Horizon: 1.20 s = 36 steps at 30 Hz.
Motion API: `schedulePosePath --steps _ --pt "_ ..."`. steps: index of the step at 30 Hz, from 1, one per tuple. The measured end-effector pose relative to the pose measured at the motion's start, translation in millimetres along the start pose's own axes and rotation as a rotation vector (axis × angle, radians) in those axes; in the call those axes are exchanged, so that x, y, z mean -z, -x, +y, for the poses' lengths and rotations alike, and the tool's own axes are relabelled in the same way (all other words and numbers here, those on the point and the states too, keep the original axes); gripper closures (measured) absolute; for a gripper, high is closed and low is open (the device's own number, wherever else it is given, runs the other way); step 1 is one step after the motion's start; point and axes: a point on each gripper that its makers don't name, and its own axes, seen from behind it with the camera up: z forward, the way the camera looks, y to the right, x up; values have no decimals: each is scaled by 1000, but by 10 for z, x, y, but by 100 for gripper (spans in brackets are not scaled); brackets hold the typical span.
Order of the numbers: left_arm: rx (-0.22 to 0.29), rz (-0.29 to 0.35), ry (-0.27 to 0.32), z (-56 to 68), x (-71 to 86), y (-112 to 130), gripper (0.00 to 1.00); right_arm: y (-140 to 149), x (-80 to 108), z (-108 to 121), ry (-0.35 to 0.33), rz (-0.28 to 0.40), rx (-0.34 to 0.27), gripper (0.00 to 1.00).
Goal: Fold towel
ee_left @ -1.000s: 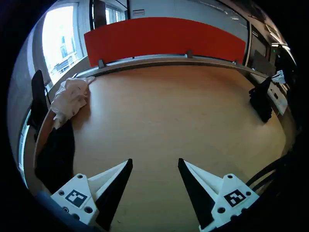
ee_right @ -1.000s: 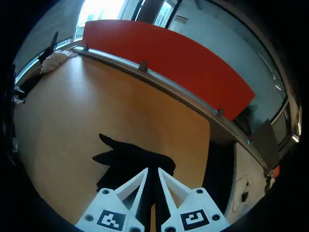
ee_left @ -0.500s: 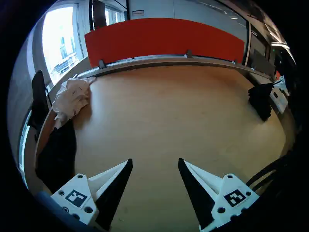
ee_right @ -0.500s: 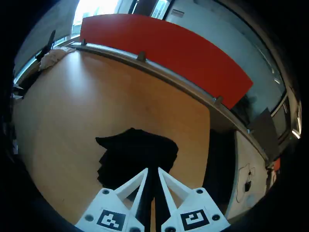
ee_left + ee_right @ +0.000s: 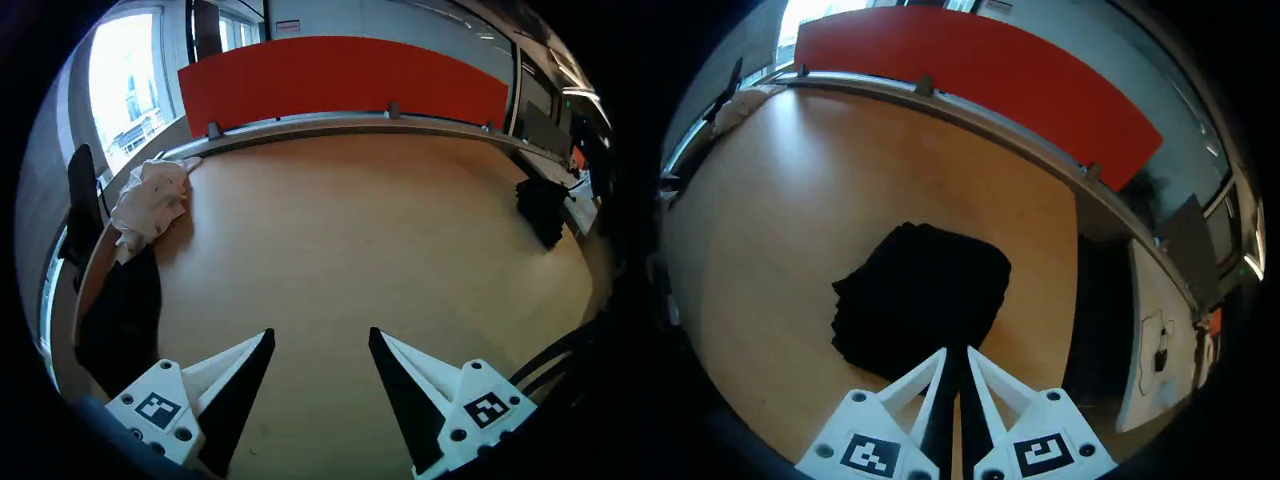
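White plastic and black pads come first: our right claw [image 5: 956, 356] is drawn in to a thin slit, and its tips sit at the near edge of the black towel [image 5: 920, 308]. We cannot tell whether a hem is pinched in that slit or the tips merely touch the cloth. Our left claw [image 5: 320, 332] is spread wide with nothing between its fingers, hovering over bare worktop [image 5: 344, 232].

Just beyond the right claw, the towel lies flat on the wood as a compact, roughly square bundle, with stepped layers showing along its left side. From the left gripper view we see it as a small dark heap [image 5: 542, 210] well off to the right. We judge the folding largely done; what seems left is to let go, if anything is held, and perhaps square the edges.

Farther off, a crumpled pale cloth [image 5: 152, 200] rests near the worktop's far left corner, apart from the towel. Behind it all runs a red partition [image 5: 344, 76].
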Motion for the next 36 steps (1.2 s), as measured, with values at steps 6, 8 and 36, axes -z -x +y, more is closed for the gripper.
schedulePosePath --steps 6,8,36 --pt "0 -1 -2 -13 -12 -10 13 125 -61 15 5 -32 -10 96" --pt "0 -2 -3 -15 -15 -11 13 178 -91 25 9 -47 -17 96" --pt "-10 -19 -20 -19 -70 -15 13 612 -422 2 16 -170 -97 96"
